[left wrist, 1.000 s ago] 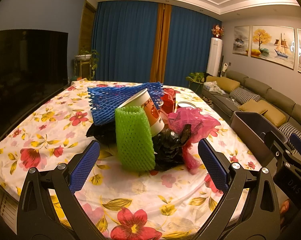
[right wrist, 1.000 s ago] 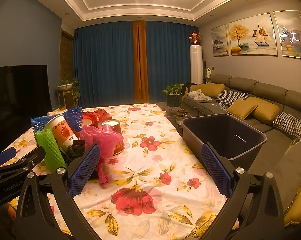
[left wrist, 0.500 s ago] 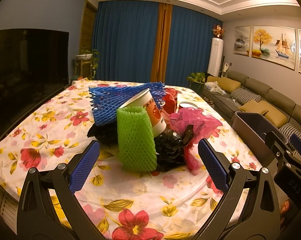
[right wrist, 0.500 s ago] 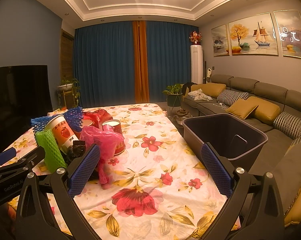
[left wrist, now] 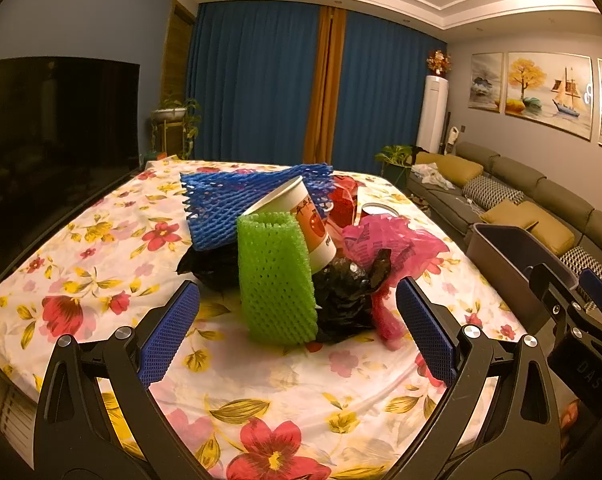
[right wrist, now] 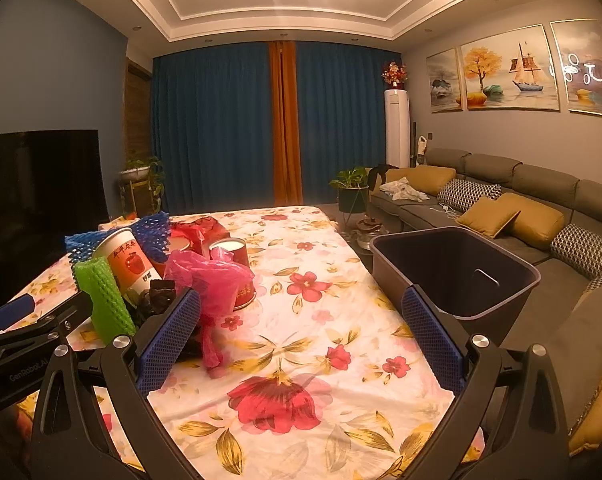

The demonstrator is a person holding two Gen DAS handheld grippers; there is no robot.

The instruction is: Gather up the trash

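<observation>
Desk (right wrist: 309, 344) under floral cloth carries your trash heap (left wrist: 297, 248); grey bin (right wrist: 453, 272) beside sofa (right wrist: 501, 188); both jaws wide, empty.

Left gripper (left wrist: 297, 330) has edged nearer the green foam sleeve (left wrist: 277, 278) — slightly.

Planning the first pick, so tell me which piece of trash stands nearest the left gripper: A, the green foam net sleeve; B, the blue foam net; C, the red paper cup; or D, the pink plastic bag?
A: the green foam net sleeve stands upright at the front of the pile, ahead of the open left gripper.
</observation>
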